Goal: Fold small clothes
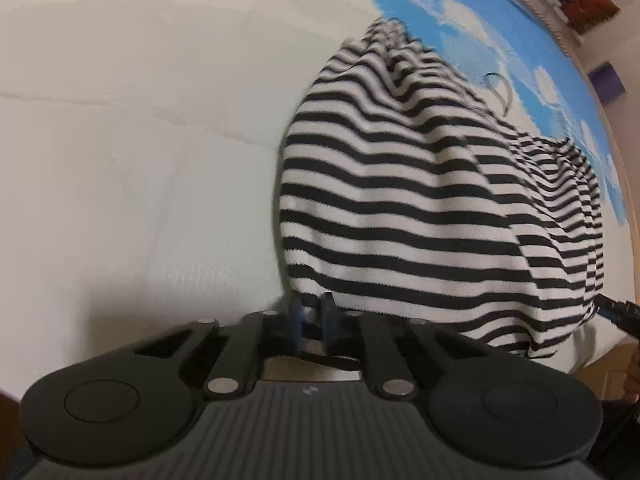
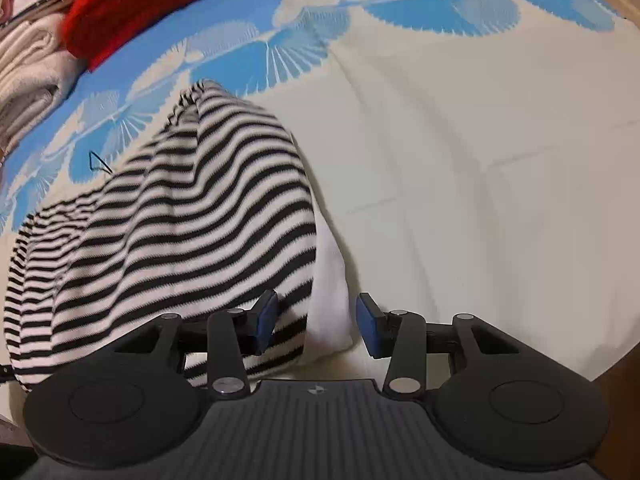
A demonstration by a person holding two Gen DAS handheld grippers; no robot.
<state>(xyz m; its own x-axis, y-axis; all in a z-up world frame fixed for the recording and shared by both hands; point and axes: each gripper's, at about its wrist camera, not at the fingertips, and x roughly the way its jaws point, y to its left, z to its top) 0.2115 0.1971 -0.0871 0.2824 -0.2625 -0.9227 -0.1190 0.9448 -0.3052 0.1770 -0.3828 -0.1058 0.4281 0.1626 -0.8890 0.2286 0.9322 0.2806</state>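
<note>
The left claw is clenched on the near hem of the striped top; its two blue pads are drawn together with the knit edge pinched between them. The right claw stands released, its blue pads apart, with a corner of the top and a strip of white cloth lying in the gap, neither pad pressing on them.

Only the left wrist view shows the pinch itself, plus a thin dark cord looping off the far side of the top and a dark tip of the other claw at the right edge. Only the right wrist view shows the red knit piece and a stack of pale folded towels at the far left of the bed, well apart from the top.

The top is black-and-white striped knit, bunched and rumpled, not flat, with stripes waving over folds. It lies on the bedspread, partly on its cream area and partly on the blue fan-patterned band.
</note>
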